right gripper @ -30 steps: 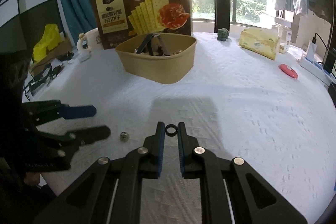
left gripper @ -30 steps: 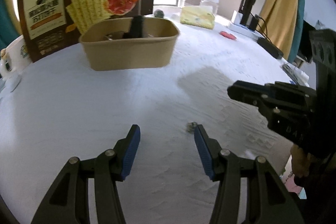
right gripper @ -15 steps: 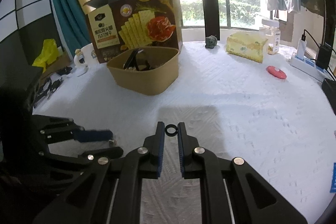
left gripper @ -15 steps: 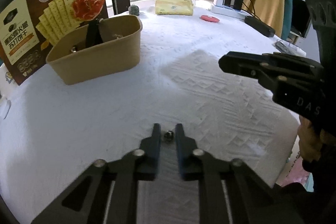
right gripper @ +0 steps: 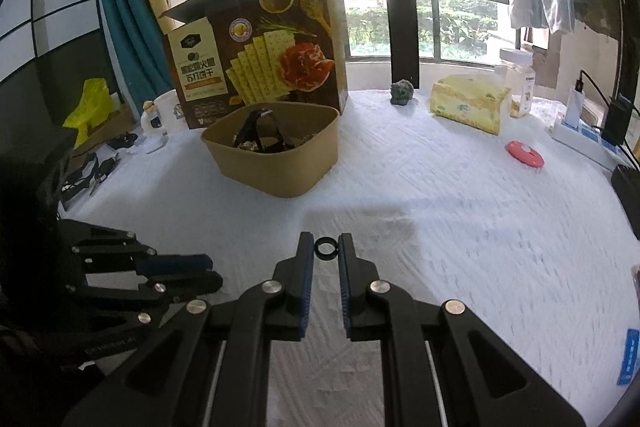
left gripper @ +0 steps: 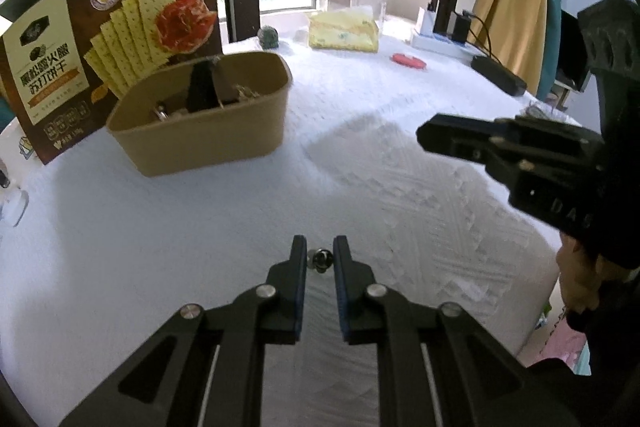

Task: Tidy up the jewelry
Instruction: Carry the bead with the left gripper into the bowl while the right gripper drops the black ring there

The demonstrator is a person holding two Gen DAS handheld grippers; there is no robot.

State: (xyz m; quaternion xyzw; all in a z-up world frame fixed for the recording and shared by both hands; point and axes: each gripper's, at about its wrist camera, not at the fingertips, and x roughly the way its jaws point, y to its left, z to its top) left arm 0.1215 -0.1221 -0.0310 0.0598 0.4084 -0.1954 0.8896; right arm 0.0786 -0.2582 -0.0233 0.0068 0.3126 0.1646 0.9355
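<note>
My left gripper (left gripper: 320,257) is shut on a small silver ring (left gripper: 322,259) and holds it above the white tablecloth. My right gripper (right gripper: 326,249) is shut on a small black ring (right gripper: 326,248), also lifted off the cloth. A tan paper bowl (left gripper: 200,135) with jewelry and a dark item inside stands ahead at centre-left; it also shows in the right wrist view (right gripper: 276,163). The right gripper shows at the right of the left wrist view (left gripper: 520,155). The left gripper shows at the lower left of the right wrist view (right gripper: 152,275).
A cracker box (right gripper: 256,55) stands behind the bowl. A yellow tissue pack (right gripper: 470,103), a red disc (right gripper: 524,153), a small green figurine (right gripper: 402,93), a jar (right gripper: 520,79) and a power strip (right gripper: 580,135) sit at the far right. A mug (right gripper: 166,111) and glasses lie at the left edge.
My left gripper closed on the silver ring that lay on the cloth and lifted it. My right gripper kept its hold on the black ring and rose, moving away from the bowl.
</note>
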